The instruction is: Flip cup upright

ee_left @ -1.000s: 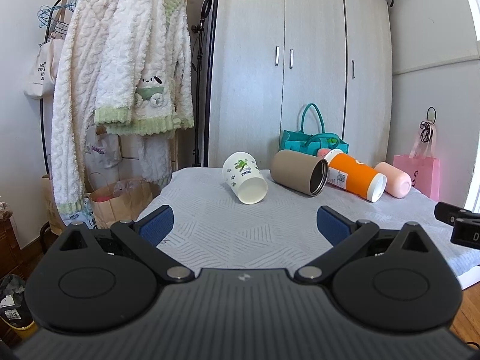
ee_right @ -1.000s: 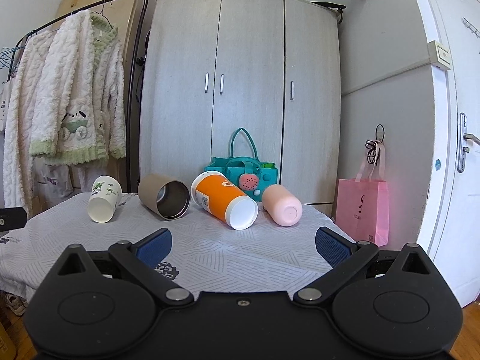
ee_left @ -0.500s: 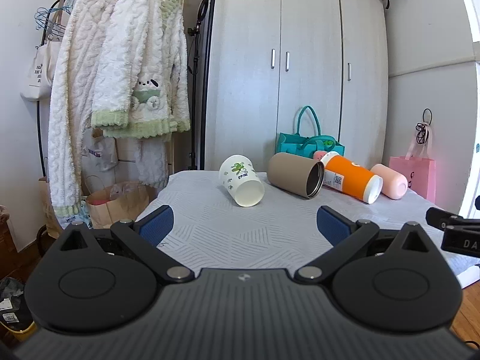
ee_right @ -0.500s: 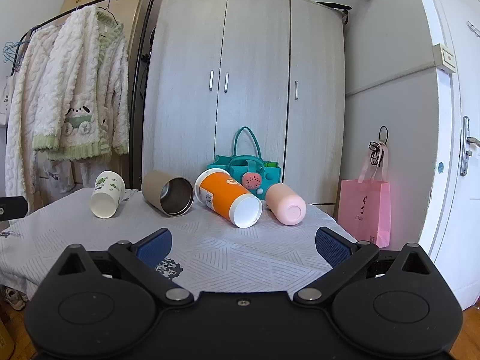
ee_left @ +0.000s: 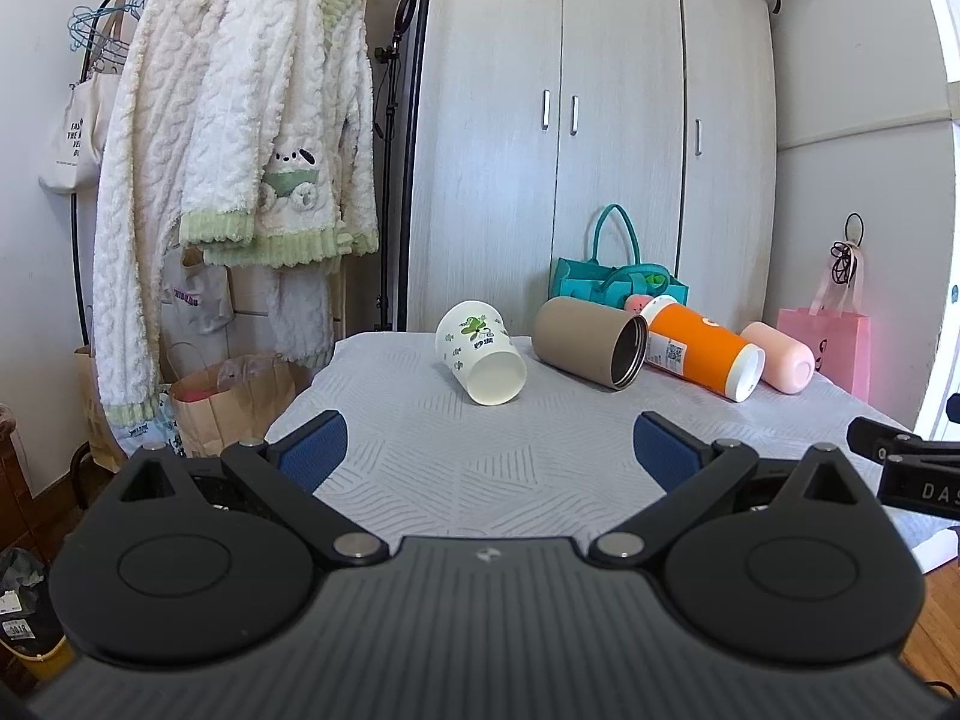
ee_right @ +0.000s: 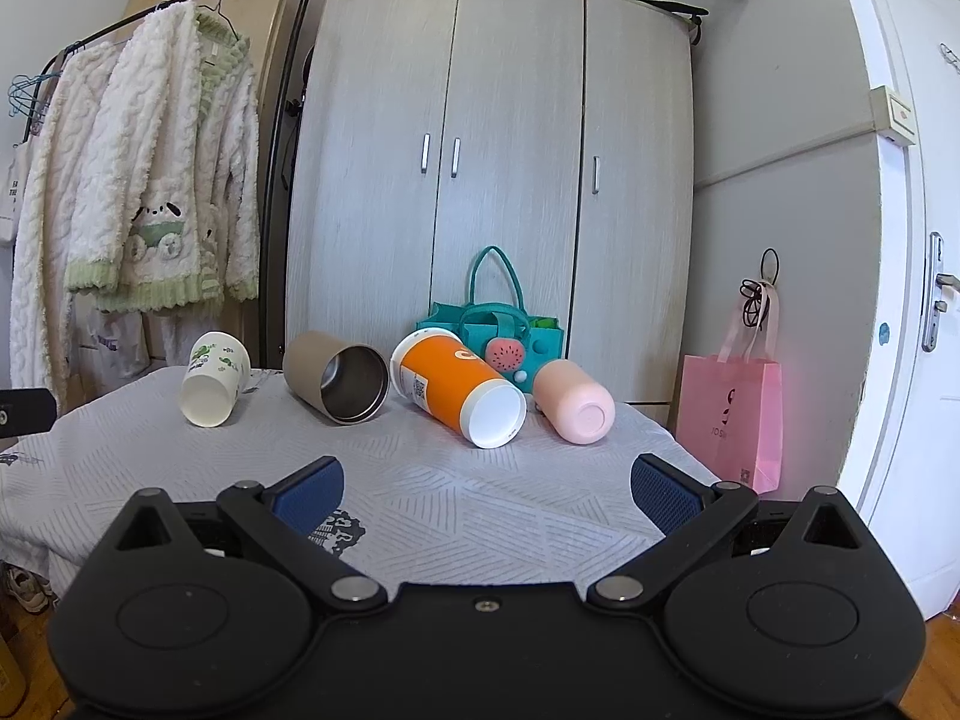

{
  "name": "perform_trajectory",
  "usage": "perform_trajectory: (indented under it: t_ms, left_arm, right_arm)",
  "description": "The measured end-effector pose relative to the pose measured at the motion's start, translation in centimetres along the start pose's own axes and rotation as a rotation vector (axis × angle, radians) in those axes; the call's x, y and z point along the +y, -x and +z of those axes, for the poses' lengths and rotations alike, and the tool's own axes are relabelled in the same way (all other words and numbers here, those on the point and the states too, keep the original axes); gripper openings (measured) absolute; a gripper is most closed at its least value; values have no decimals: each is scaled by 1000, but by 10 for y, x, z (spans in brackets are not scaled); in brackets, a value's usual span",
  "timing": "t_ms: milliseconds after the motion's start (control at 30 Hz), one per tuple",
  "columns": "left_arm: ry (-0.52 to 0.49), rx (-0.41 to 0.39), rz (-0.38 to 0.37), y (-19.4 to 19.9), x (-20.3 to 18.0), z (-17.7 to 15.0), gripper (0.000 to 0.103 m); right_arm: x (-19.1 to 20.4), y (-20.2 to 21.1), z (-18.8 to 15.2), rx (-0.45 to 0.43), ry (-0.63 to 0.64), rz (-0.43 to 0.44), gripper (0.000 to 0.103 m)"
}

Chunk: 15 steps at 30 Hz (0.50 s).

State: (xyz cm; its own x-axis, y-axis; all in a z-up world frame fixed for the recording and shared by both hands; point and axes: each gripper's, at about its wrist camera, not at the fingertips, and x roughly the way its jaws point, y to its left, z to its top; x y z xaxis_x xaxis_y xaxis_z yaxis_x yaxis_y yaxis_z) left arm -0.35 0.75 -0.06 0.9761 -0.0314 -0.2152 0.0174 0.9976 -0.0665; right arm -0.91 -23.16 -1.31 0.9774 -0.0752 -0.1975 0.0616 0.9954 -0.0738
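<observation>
Several cups lie on their sides in a row on the grey cloth-covered table point(ee_left: 480, 468): a white paper cup with green print point(ee_left: 480, 351) point(ee_right: 215, 378), a tan steel-lined tumbler point(ee_left: 591, 349) point(ee_right: 336, 375), an orange cup with a white rim point(ee_left: 702, 355) point(ee_right: 459, 385) and a pink cup point(ee_left: 780, 365) point(ee_right: 573, 401). My left gripper point(ee_left: 489, 450) is open and empty, short of the white cup. My right gripper point(ee_right: 486, 487) is open and empty, short of the orange cup.
A teal bag point(ee_right: 492, 330) stands behind the cups against a grey wardrobe point(ee_right: 492, 180). A rack of white robes point(ee_left: 240, 168) and a paper bag point(ee_left: 234, 396) are left of the table. A pink bag point(ee_right: 729, 414) and a door point(ee_right: 918, 300) are on the right.
Both grippers have edged a little closer to the table and cups. The cups have not moved. Both grippers stay open.
</observation>
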Motion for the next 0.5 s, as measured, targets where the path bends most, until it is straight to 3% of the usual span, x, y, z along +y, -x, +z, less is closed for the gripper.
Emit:
perform_trajectory:
  t_ms: [500]
  left_arm:
    - [1,4,1,-1,1,-2,103]
  right_arm:
    - [0,-3,-1,9,2,0,103]
